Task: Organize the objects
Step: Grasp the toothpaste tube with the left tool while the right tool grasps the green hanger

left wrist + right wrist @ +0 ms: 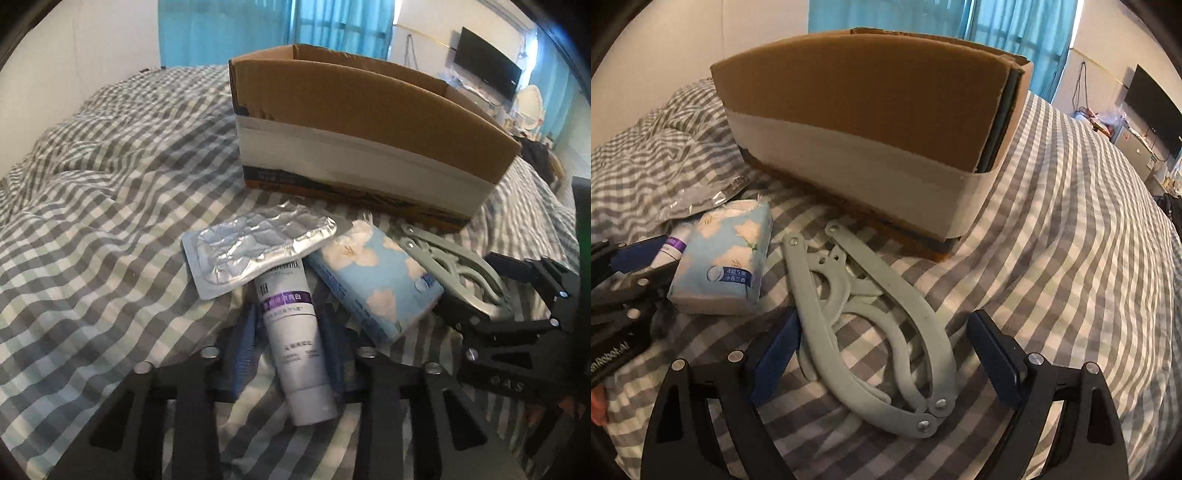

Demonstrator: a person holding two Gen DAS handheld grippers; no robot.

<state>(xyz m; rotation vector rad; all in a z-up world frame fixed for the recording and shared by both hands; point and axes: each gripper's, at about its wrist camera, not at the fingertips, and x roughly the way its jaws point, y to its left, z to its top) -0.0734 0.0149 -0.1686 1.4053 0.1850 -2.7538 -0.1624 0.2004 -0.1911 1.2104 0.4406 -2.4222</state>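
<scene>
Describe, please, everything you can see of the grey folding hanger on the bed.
The folding hanger looks like matte grey-green plastic: flat curved arms joined by metal rivets, folded together. It lies flat on the checked bedsheet, in front of the cardboard box and right of the tissue pack. The right gripper straddles it, open, its left finger touching one arm.

A grey-checked bedspread (pixel 1052 229) covers the bed; teal curtains (pixel 229 33) hang behind, a dark wall-mounted television (pixel 487 74) at right

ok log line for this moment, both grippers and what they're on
left gripper: open, jaws around tube | right gripper: open, jaws around hanger | box: upright on bed | nothing lifted
</scene>
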